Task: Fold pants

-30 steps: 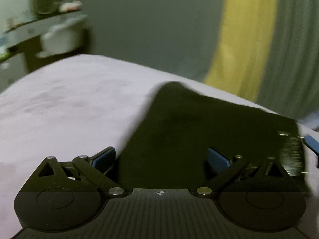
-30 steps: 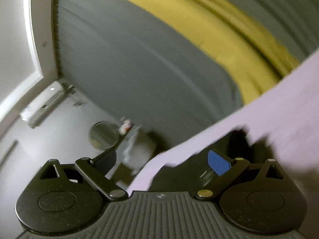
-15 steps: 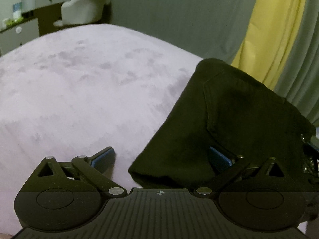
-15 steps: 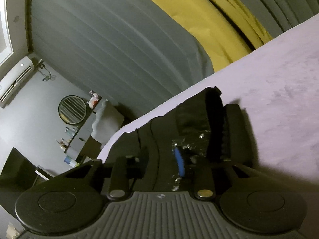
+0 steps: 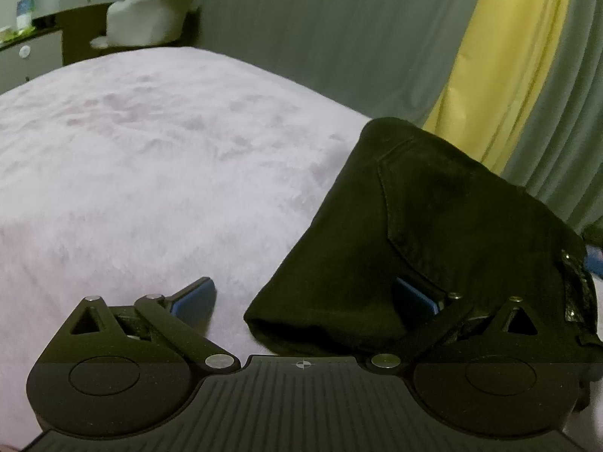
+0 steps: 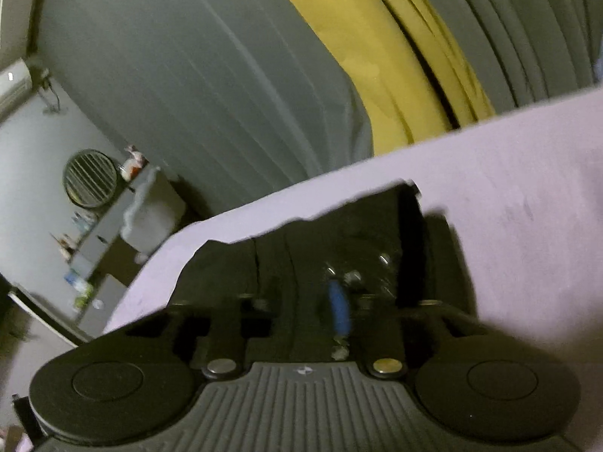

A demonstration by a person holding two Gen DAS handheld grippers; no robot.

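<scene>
The black pants (image 5: 433, 233) lie folded into a compact bundle on the pale pink bed (image 5: 150, 173), at the right of the left wrist view. My left gripper (image 5: 305, 297) is open at the bundle's near left corner; its right finger (image 5: 414, 295) is under the cloth edge and its left finger (image 5: 196, 295) rests on bare bed. In the right wrist view the pants (image 6: 301, 263) lie right in front of my right gripper (image 6: 301, 309), which is shut on the pants' edge near the studded waistband; the view is blurred.
Grey and yellow curtains (image 5: 490, 56) hang behind the bed. A white chair (image 5: 150, 15) and a dresser (image 5: 45, 37) stand at the far left. A round mirror (image 6: 90, 177) and an air conditioner (image 6: 15, 79) show on the wall in the right wrist view.
The left gripper has come closer and lower to the bundle's corner, staying open. The right gripper went from open to shut on the pants and has kept moving with them.
</scene>
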